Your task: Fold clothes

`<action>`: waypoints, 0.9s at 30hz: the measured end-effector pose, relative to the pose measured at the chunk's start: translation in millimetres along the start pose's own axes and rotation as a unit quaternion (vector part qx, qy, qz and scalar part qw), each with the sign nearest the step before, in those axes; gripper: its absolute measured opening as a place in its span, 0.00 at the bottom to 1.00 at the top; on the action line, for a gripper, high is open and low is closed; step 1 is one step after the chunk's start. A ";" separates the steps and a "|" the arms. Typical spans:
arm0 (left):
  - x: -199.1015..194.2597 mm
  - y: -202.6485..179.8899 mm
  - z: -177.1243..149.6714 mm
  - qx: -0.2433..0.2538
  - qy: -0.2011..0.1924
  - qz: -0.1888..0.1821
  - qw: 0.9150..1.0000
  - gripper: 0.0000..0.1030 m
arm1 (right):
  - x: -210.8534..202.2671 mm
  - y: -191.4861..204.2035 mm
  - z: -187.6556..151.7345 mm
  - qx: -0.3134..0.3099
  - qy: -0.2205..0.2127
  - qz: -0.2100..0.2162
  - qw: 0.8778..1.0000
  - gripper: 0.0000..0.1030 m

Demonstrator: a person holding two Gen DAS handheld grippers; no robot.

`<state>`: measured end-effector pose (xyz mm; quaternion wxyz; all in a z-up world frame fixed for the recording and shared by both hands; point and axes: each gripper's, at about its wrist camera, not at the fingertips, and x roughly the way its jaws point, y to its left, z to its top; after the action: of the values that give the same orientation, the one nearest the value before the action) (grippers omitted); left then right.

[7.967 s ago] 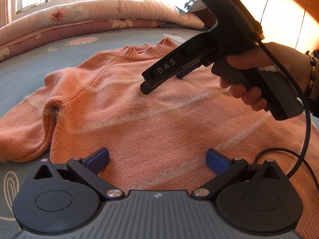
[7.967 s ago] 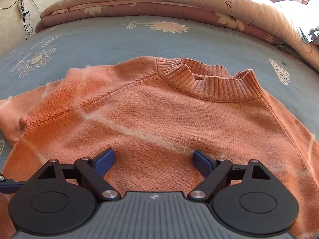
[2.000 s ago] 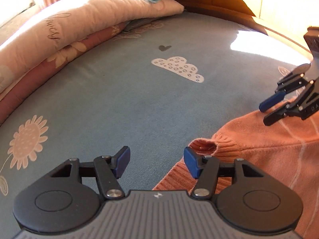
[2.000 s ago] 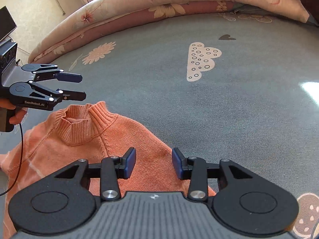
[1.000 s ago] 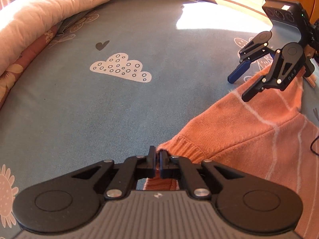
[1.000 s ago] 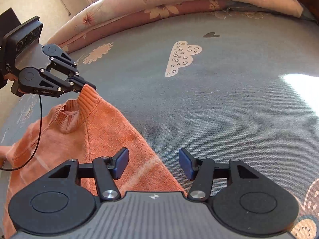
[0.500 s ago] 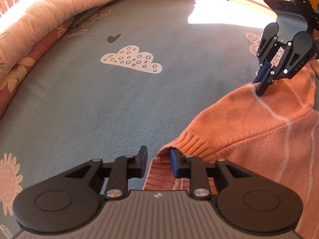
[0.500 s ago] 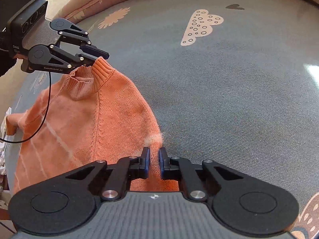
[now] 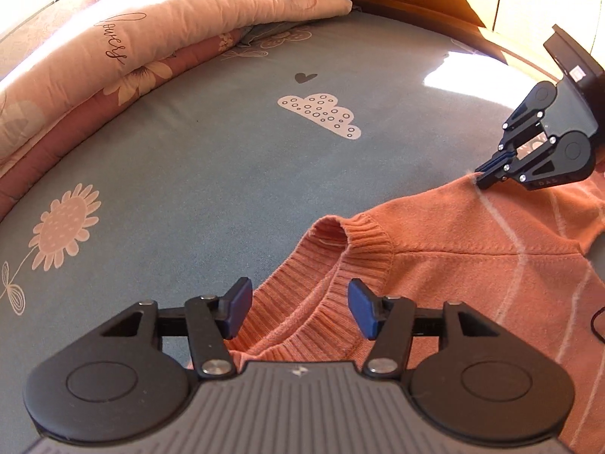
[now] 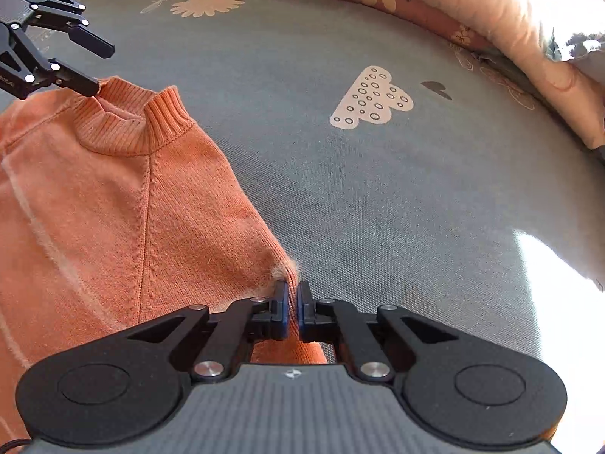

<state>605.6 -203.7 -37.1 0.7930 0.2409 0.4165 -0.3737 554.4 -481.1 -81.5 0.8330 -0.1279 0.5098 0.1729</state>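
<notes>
My right gripper point(image 10: 290, 312) has its fingers pinched nearly together on the shoulder edge of the orange sweater point(image 10: 113, 204), with only a thin ridge of knit between the pads, while my left gripper point(image 9: 297, 308) stands with its fingers wide apart on either side of the ribbed collar point(image 9: 340, 261), gripping nothing. The sweater lies on the grey-blue bedsheet point(image 9: 189, 159), collar toward the printed cloud point(image 9: 319, 115), its body running back under both tools and out of frame. My worry is the lopsided hold: I judge that if I lift or drag with the right alone, the collar side will lag behind, the knit will stretch along the shoulder seam, and any fold line will come out skewed. The right pinch is also shallow, right at the fuzzy edge, so the fabric could slide out under its own weight. On the left, closing where I am may catch only one layer of the collar ribbing, or bunch both. I cannot see the sleeves or the hem, so anything tucked underneath could drag along unseen.
</notes>
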 end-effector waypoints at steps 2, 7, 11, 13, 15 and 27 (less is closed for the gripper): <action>-3.1 -13.4 -7.5 -0.003 0.002 -0.011 1.000 0.59 | -2.2 -2.8 -1.2 0.028 -0.007 -0.013 0.999 0.20; -10.9 -47.0 -26.1 -0.012 0.007 -0.037 0.999 0.63 | -43.2 12.1 -3.8 0.095 -0.067 0.022 0.993 0.24; -9.9 -71.7 -43.3 -0.043 0.043 -0.050 0.997 0.63 | -50.5 57.9 -10.9 0.107 -0.080 0.142 0.981 0.28; -13.5 -79.7 -59.5 -0.061 0.049 -0.053 0.996 0.64 | -41.5 82.6 -17.2 0.120 -0.074 0.185 0.972 0.36; -14.8 -83.3 -75.7 -0.079 0.058 -0.052 0.994 0.68 | -25.1 98.4 -26.5 0.143 -0.057 0.179 0.972 0.37; -40.4 -61.2 -132.7 -0.183 0.104 0.046 0.976 0.74 | -53.0 110.0 -66.1 0.219 -0.045 0.035 0.974 0.49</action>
<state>478.1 -132.9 -78.7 0.7925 0.1478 0.5464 -0.2269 432.9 -415.4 -67.8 0.8563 0.0830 0.5015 0.0916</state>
